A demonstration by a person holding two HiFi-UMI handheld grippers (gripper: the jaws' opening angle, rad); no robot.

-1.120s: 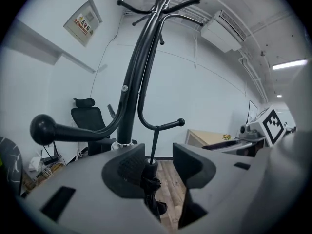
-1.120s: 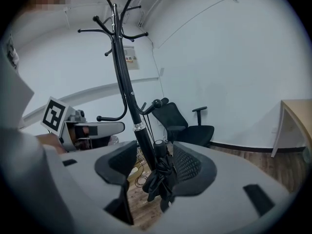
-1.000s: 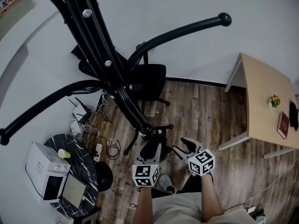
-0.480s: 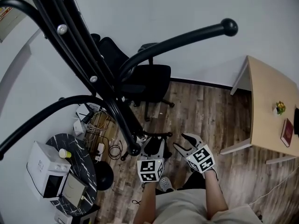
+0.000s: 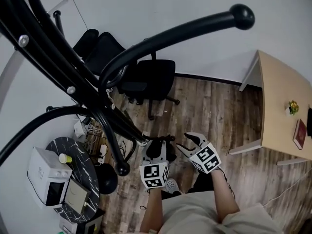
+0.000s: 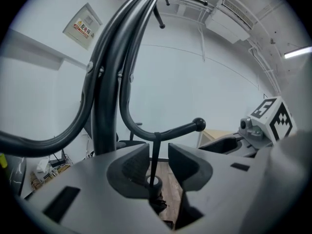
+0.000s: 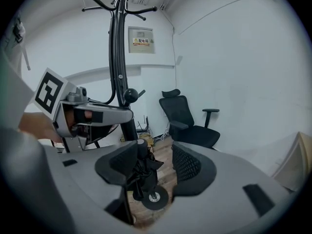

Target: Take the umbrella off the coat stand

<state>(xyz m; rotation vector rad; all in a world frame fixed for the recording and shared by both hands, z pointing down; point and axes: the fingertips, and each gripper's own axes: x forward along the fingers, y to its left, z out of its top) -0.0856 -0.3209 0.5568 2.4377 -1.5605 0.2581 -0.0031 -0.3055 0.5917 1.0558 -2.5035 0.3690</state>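
Closing: left gripper [image 6: 158, 152] just narrowing round strap [image 6: 155, 143], unpinched.
Right gripper [image 7: 155, 155]: half-wide around umbrella [image 7: 141, 172].
Next: lift strap off your 12 o'clock hook [image 6: 176, 129].

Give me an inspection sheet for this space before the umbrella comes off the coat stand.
Surface: wooden floor.
Job's things: folded black umbrella hangs by its strap from a low hook of the coat stand.
Clutter: white appliance and cup on round black table; plant and red book on wooden table.
Grippers: left gripper open, jaws just been closing, strap between them, unpinched; right gripper open, umbrella between its jaws, no grip seen.
Cables: tangle by the wall.
Surroundings: office chair, white walls.
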